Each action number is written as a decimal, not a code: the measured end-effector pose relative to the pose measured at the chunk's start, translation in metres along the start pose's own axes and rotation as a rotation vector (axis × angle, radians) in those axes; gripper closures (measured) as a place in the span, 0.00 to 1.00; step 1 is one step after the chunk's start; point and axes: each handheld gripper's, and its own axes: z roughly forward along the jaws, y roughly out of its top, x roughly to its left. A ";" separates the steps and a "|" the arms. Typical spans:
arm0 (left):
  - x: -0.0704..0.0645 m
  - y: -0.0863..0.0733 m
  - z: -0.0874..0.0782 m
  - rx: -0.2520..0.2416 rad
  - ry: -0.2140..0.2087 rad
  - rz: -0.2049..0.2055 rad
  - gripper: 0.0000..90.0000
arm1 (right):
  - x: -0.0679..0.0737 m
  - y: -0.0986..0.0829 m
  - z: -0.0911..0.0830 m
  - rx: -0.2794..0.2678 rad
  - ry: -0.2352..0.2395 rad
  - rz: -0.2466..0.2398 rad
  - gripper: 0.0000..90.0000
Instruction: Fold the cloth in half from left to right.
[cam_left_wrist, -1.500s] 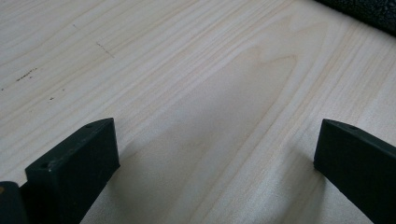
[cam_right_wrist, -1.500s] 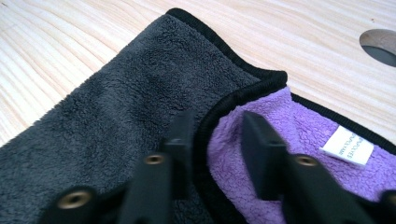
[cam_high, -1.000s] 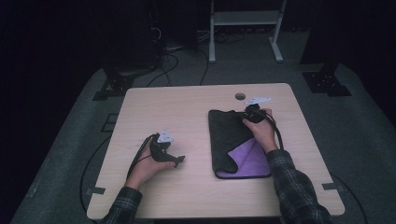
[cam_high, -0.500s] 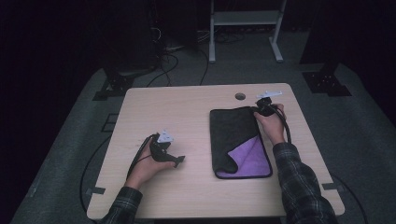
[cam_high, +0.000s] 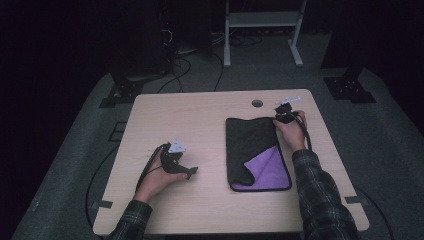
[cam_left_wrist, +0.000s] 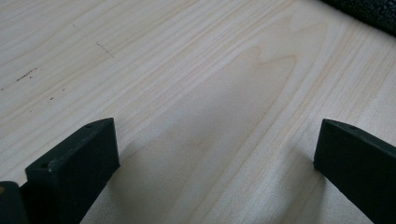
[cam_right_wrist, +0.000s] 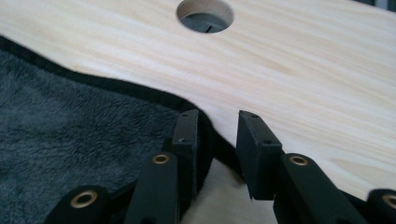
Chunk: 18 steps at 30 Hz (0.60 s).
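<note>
A dark grey cloth (cam_high: 250, 142) lies flat on the right half of the table, its near right corner folded over to show the purple side (cam_high: 272, 167). My right gripper (cam_high: 277, 119) sits at the cloth's far right corner. In the right gripper view the right gripper (cam_right_wrist: 217, 135) has its jaws slightly apart, and the cloth's (cam_right_wrist: 70, 130) black hem runs between them on the table. My left gripper (cam_high: 192, 172) rests on the bare wood left of the cloth. In the left gripper view the left gripper (cam_left_wrist: 217, 154) is wide open with nothing between its jaws.
A round cable hole (cam_high: 257, 103) sits in the tabletop just beyond the cloth and shows as the hole (cam_right_wrist: 204, 14) ahead of the right jaws. The light wooden table (cam_high: 175, 115) stands on a dark floor, with cables and a white stand behind.
My right hand has moved away and to the right, from over the cloth's far edge to its far right corner. The left gripper has stayed put.
</note>
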 end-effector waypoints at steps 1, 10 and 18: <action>0.000 0.000 0.000 0.000 0.000 0.000 0.00 | -0.001 0.001 -0.002 -0.010 -0.011 -0.003 0.74; 0.000 0.000 0.000 0.000 0.000 0.000 0.00 | -0.004 0.004 -0.030 -0.085 0.038 -0.016 0.73; 0.000 0.000 0.000 -0.001 0.000 -0.001 0.00 | 0.008 -0.015 -0.057 -0.116 0.145 -0.033 0.71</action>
